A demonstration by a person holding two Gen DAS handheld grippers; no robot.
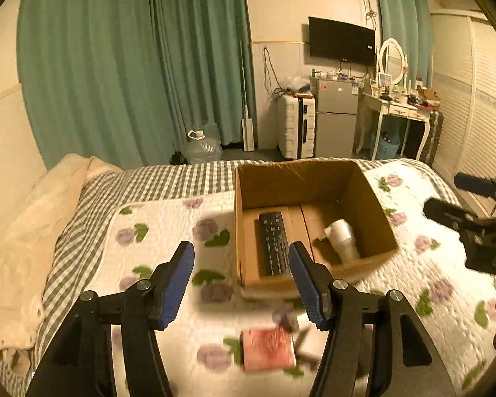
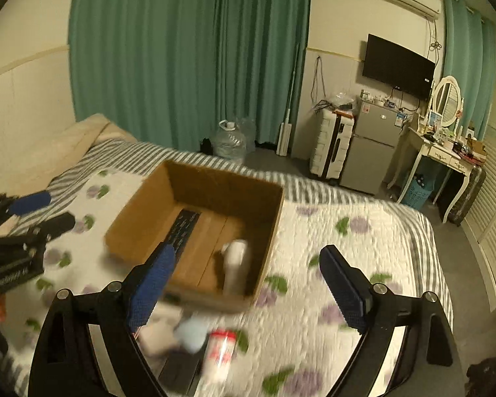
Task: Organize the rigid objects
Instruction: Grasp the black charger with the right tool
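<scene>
A: Cardboard is your landmark here: the open box is sitting on the quilted bed, and a black remote and a white bottle are already lying on its floor, remote toward the left wall, bottle toward the right.

B: And what are my claws doing?

A: Your left claw is hovering just short of the box's near wall, jaws standing apart with nothing between them. Your right claw is hanging over the near right corner of the box, also spread wide and empty.

B: So which things am I collecting next?

A: Judging by the bed, the leftovers are lying on your side of the box, below both claws. A pink, flat packet is resting nearest the left one. A red-and-white cup is lying tipped over close to the right one, beside a pale blue lump too blurred to identify.

B: How am I doing this well?

A: Keep the jaws spread while you are lowering, straddle one item squarely, and lift it clear of the near wall before releasing beside what's inside, not on it.
</scene>
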